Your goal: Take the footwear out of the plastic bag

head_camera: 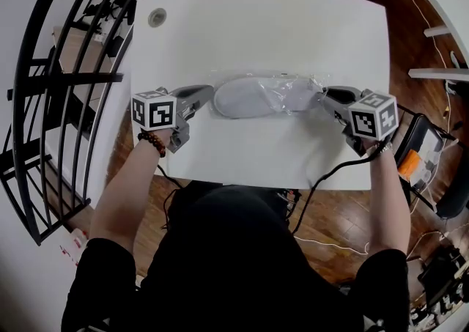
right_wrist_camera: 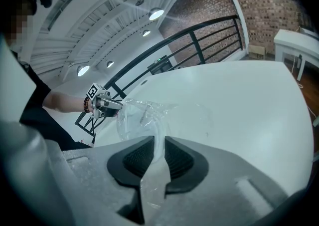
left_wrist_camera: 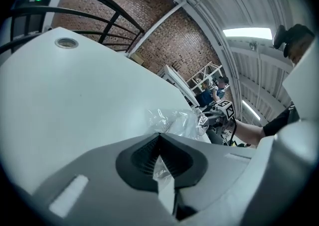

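A grey slipper [head_camera: 245, 97] lies inside a clear plastic bag [head_camera: 297, 92] in the middle of the white table [head_camera: 271, 23]. My left gripper [head_camera: 207, 91] is at the bag's left end, by the slipper's toe. In the left gripper view its jaws [left_wrist_camera: 158, 146] are shut on a fold of the bag's film [left_wrist_camera: 177, 120]. My right gripper [head_camera: 327, 94] is at the bag's crumpled right end. In the right gripper view its pads [right_wrist_camera: 158, 157] pinch a strip of the bag [right_wrist_camera: 144, 117]. The bag is stretched between the two grippers.
A round cable hole [head_camera: 157, 17] sits in the table's far left corner. A black railing [head_camera: 66, 67] runs along the left side. A black cable [head_camera: 322, 176] hangs from the right gripper over the table's near edge. White furniture legs [head_camera: 432, 30] stand on the wooden floor at the right.
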Motion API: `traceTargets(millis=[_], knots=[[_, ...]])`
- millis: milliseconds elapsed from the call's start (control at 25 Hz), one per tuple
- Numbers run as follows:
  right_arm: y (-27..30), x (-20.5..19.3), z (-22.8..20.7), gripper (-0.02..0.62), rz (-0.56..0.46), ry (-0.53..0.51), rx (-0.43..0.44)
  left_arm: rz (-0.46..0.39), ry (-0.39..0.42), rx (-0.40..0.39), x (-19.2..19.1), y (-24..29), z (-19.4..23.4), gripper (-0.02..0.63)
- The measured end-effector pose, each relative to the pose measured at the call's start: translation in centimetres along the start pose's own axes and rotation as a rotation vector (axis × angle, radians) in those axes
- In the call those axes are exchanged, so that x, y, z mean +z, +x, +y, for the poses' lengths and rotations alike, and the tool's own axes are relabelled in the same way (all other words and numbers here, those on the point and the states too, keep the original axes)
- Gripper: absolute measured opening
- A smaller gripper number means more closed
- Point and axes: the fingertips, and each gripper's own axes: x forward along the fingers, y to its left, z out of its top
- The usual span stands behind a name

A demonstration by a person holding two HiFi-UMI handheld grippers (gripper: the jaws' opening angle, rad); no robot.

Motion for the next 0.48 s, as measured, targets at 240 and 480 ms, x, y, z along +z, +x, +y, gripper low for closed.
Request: traceTargets(millis=[240,480], knots=[[-0.7,-0.4,-0.4,0.058,-0.018,0.018,-0.009,0.002,0.024,0.028,0.0,-0.7,0.2,0.015],[-1.4,-0.3,-0.3,0.057,-0.036,0.027,-0.022,-0.003,0.043,0.06,0.5,-2.0,0.9,0.015]])
